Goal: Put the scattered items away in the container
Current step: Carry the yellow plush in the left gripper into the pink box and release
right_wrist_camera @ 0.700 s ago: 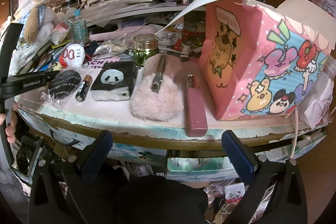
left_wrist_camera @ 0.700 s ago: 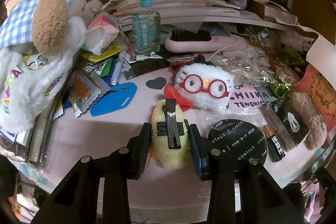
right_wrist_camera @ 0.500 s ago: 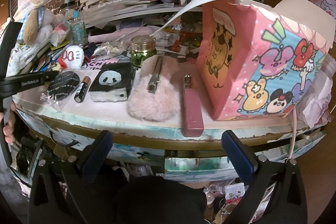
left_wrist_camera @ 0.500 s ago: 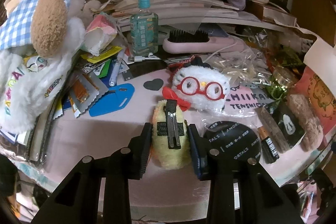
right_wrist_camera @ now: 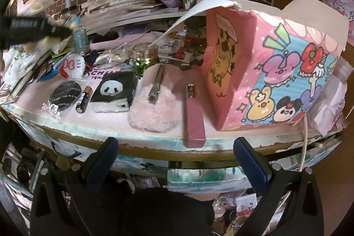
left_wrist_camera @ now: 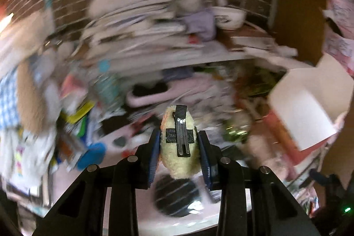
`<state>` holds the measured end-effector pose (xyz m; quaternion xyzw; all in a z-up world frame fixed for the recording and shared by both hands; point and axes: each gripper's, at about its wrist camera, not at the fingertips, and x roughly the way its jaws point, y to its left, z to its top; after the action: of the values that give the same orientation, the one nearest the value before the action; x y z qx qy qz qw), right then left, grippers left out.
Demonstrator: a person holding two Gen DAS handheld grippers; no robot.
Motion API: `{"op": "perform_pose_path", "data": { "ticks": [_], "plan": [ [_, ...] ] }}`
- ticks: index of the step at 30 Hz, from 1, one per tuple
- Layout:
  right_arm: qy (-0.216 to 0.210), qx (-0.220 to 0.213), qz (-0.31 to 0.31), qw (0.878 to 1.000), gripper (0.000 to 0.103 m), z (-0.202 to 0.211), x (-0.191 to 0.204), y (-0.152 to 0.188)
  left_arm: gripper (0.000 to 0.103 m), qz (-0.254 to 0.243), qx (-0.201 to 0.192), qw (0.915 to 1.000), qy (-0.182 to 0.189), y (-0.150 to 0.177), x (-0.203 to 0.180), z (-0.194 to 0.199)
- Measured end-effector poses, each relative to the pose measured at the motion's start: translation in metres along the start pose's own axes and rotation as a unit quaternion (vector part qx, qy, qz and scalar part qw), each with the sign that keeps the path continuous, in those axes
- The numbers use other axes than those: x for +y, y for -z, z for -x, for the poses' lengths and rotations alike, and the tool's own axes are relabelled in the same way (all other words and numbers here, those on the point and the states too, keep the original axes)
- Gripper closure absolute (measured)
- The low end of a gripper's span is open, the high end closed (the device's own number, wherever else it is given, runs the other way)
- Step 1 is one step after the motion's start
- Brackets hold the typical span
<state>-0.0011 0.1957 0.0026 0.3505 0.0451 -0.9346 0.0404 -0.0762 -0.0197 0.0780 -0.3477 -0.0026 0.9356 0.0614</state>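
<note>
Yellow plush clip [left_wrist_camera: 177, 147] — a fuzzy pad with a metal hair clip along its top — sits squarely between the two fingers of the left gripper [left_wrist_camera: 178, 152], pressed by a blue pad [left_wrist_camera: 154, 154] on each side and raised off the pink table top [left_wrist_camera: 124, 160]. The rest of the left wrist view is smeared with blur; a round black compact [left_wrist_camera: 177, 198] lies below the clip, and the white flap of the box [left_wrist_camera: 303, 107] shows at far right. In the right wrist view the right gripper [right_wrist_camera: 177, 160] is spread wide and empty, held below the table edge [right_wrist_camera: 154, 143]. On the table — a pink plush clip [right_wrist_camera: 152, 110], a pink stapler [right_wrist_camera: 194, 118], a panda notebook [right_wrist_camera: 114, 92], a battery [right_wrist_camera: 83, 98] and a green jar [right_wrist_camera: 145, 59] lie beside the open cartoon-printed box [right_wrist_camera: 265, 72].
</note>
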Motion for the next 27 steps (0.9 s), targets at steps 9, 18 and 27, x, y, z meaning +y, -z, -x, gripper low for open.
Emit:
{"op": "perform_pose_path", "data": {
  "ticks": [9,18,27],
  "plan": [
    [0.018,-0.003,-0.002,1.000,0.000,-0.002,-0.006,-0.005,0.075,-0.090,0.019,0.9888,0.117,-0.047,-0.095,-0.002],
    [0.022,-0.009,-0.011,1.000,0.000,-0.003,-0.013,-0.011,0.075,-0.172,0.039,0.9672,0.183,-0.081,-0.182,-0.002],
    [0.023,-0.012,-0.019,0.999,0.000,-0.005,-0.019,-0.016,0.075,-0.241,0.115,0.9491,0.167,-0.079,-0.241,-0.040]
  ]
}}
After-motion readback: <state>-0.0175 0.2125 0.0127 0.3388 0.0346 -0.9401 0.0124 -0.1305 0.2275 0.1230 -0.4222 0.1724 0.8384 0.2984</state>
